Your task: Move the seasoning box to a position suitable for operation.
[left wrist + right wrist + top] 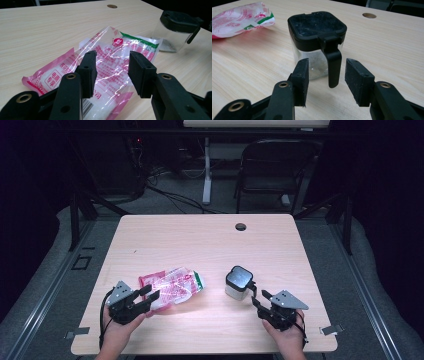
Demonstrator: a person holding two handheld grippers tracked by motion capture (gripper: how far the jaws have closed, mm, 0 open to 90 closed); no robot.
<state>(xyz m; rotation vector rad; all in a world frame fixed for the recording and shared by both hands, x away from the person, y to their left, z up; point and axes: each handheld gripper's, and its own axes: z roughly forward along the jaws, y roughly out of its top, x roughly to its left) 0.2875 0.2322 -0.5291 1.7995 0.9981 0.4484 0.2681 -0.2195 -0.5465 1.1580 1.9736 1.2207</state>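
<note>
A clear plastic bag with pink, red and green print (172, 287) (105, 65) lies flat on the wooden table (200, 240), left of centre. My left gripper (150, 296) (112, 72) is open, its jaws just over the bag's near end. A small clear jar with a black square lid and a black hanging handle (238, 282) (318, 42) stands right of centre. My right gripper (261, 299) (326, 80) is open right in front of it, the handle (333, 67) hanging between the jaws. The bag's green end (244, 17) lies beyond the jar.
A round cable hole (240, 226) sits near the table's far edge. A dark folding chair (272, 167) and a white desk leg (206, 170) stand behind the table. Metal rails run along both sides on the floor.
</note>
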